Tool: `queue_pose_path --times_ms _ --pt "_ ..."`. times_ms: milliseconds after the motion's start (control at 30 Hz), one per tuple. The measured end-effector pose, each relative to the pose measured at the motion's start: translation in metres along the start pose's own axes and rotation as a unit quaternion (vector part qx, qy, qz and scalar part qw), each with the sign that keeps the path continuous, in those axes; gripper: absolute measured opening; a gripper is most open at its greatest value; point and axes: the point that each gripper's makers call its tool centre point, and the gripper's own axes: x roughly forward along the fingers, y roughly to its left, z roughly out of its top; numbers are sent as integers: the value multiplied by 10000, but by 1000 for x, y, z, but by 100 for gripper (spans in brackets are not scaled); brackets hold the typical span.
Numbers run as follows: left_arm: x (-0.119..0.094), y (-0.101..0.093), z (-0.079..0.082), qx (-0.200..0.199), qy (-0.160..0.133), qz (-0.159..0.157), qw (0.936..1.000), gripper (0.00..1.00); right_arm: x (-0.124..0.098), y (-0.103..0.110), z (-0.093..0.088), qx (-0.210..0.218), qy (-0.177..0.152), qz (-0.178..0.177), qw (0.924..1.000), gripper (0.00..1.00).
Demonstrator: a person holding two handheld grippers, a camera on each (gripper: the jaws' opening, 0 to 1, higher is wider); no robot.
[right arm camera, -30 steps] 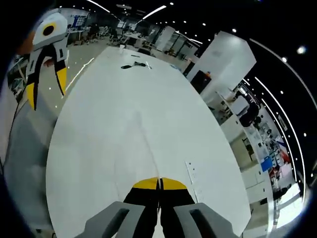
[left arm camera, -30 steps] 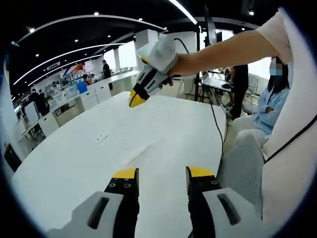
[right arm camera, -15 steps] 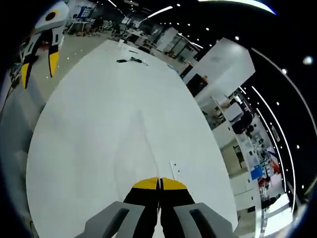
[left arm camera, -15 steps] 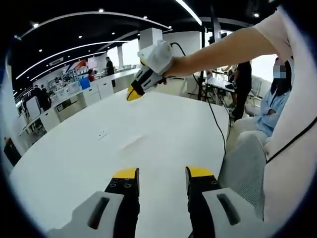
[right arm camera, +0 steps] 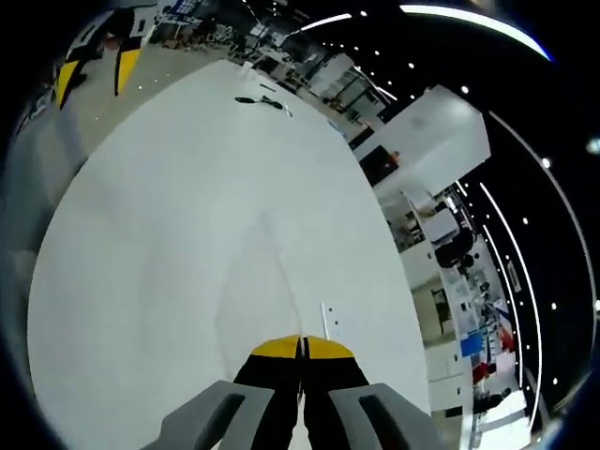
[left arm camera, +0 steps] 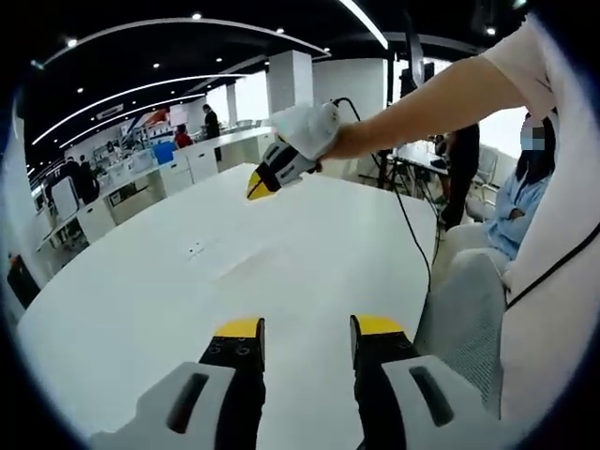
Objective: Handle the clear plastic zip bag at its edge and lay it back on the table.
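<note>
Clear plastic zip bag [right arm camera: 255, 277]: it is lying flat on the white table [right arm camera: 141, 234] and is blending almost wholly into the surface. Only its faint outline and a thin straight line along one side are showing. In the left gripper view the same bag [left arm camera: 251, 266] is appearing as a pale, slightly glossy patch near the middle of the tabletop.
</note>
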Motion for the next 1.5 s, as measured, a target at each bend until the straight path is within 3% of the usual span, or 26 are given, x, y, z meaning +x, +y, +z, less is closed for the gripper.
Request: queue_pose_path --times_ms 467,1500 --pt "3 -3 -4 -32 60 -44 10000 33 5 65 2 -25 -51 158 9999 0" --pt "11 -9 -13 -142 194 -143 9996 33 29 148 -11 9 61 619 9981 0"
